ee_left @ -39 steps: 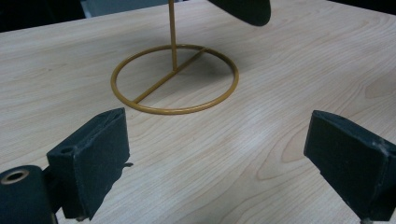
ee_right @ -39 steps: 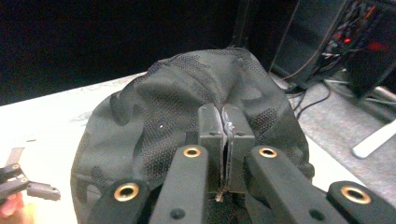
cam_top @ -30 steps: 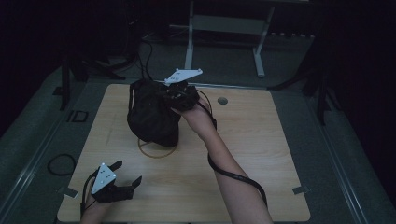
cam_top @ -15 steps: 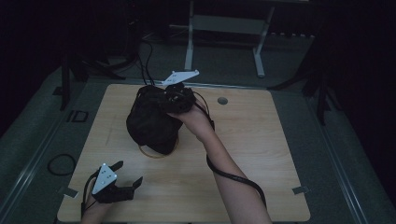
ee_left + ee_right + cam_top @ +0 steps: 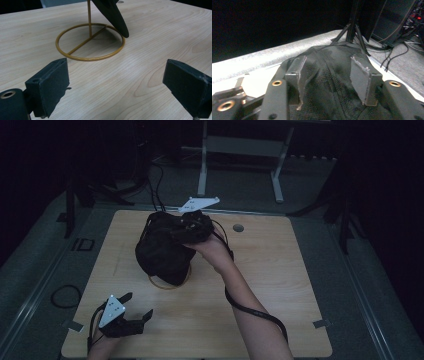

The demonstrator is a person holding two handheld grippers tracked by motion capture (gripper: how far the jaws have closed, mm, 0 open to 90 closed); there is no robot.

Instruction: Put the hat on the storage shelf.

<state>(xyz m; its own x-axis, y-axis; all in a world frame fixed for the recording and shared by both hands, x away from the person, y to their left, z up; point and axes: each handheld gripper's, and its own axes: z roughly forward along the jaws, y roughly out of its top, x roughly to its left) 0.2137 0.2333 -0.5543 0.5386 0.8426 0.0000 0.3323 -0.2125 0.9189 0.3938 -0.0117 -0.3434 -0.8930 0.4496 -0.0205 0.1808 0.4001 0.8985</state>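
High view shows the right gripper [image 5: 192, 222] clamped on a black mesh cap [image 5: 162, 247] lifted near the table's [image 5: 280, 285] far edge above a gold wire stand [image 5: 90, 41], seemingly mid-transfer, while the left gripper [image 5: 125, 317] rests open and empty at the near left corner.

A black mesh cap [image 5: 162, 250] sat draped over a gold wire stand [image 5: 90, 41], its crown pinched between the right gripper [image 5: 329, 82] jaws, well ahead of the left gripper [image 5: 117, 85].
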